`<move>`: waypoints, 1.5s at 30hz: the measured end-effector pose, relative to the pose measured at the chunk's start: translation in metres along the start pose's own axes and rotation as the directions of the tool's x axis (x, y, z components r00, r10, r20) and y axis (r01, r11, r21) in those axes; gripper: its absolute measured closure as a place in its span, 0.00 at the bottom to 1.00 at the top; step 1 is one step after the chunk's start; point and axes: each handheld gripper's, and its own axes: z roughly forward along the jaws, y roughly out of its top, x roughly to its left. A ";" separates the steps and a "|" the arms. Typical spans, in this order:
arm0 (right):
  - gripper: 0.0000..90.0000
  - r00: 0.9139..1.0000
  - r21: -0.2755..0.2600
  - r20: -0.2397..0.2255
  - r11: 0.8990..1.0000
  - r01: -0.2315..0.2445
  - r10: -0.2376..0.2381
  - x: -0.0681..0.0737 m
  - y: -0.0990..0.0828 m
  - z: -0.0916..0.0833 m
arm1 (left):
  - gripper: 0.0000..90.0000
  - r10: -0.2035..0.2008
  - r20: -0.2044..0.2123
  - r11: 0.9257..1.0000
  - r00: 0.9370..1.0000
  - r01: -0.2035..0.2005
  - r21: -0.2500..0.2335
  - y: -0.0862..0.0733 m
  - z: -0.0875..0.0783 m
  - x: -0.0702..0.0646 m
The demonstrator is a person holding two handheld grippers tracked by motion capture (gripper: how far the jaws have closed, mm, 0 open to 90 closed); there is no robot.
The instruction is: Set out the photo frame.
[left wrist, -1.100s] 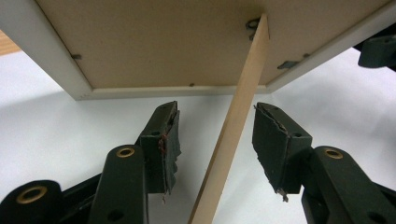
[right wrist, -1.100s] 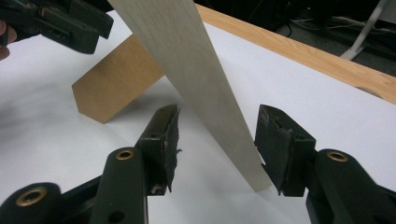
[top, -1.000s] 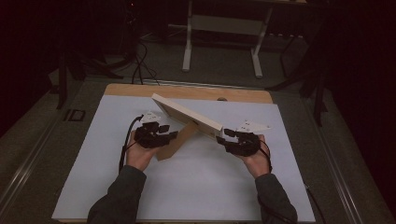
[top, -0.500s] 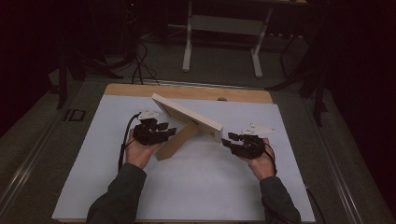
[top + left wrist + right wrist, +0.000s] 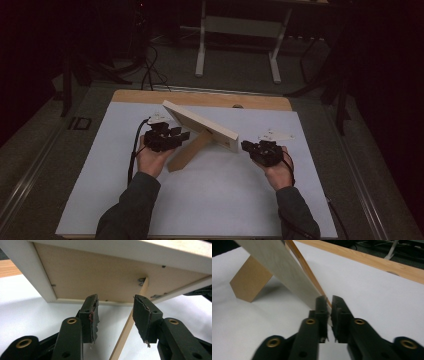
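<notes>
High view: a white picture frame (image 5: 200, 125) stands tilted on the white-covered table (image 5: 100, 175), propped by its brown easel leg (image 5: 190, 150), between the two hands. No brand, label or writing can be read on the frame, the claws or the table.

The left claw (image 5: 182, 135) sits just beside the frame's near left part. In the left gripper view its jaws stand roughly half open under the frame's brown backing board (image 5: 95, 272), with the edge of the easel leg (image 5: 130, 322) running up between them; the pads do not press on anything. They have eased slightly closer together.

The right claw (image 5: 246, 145) sits at the frame's right end. In the right gripper view (image 5: 329, 305) its jaws have just been closing and now stand nearly together, with the frame's lower corner (image 5: 325, 301) at their tips; whether the pads actually pinch that corner I cannot tell.

Compared with a second ago, the right hand has drawn off the frame's right end, where it was held closer in, and the frame has kept its tilt and place.
</notes>
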 end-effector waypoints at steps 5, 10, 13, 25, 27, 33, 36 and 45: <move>1.00 1.000 -0.005 0.022 1.000 -0.009 0.009 0.001 0.004 0.003 | 0.73 -0.011 -0.002 1.000 1.000 0.011 0.002 0.003 0.003 0.001; 1.00 0.999 -0.006 0.034 1.000 -0.014 0.015 0.001 0.007 0.004 | 0.87 -0.010 -0.021 1.000 1.000 0.010 0.012 0.006 0.006 -0.001; 1.00 0.999 -0.021 0.030 1.000 -0.021 0.022 0.000 0.010 0.003 | 0.96 -0.010 -0.026 1.000 1.000 0.011 0.014 0.008 0.008 -0.001; 1.00 0.999 -0.066 0.004 0.997 -0.034 0.034 0.002 0.022 -0.003 | 1.00 0.001 -0.033 1.000 0.999 -0.001 -0.002 0.022 0.016 -0.012; 1.00 1.000 -0.068 0.000 0.997 -0.031 0.031 0.004 0.024 -0.003 | 1.00 0.004 -0.035 1.000 0.999 -0.004 -0.003 0.024 0.016 -0.014; 1.00 1.000 -0.076 -0.012 0.997 -0.023 0.023 0.007 0.028 -0.001 | 1.00 -0.003 -0.040 1.000 0.999 0.002 -0.007 0.025 0.018 -0.015; 1.00 1.000 -0.076 -0.017 0.997 -0.018 0.017 0.009 0.029 0.000 | 1.00 -0.008 -0.043 1.000 0.999 0.007 -0.007 0.026 0.018 -0.015; 1.00 1.000 -0.078 -0.019 0.997 -0.016 0.014 0.010 0.033 0.000 | 1.00 -0.005 -0.051 1.000 0.999 0.005 -0.003 0.026 0.019 -0.016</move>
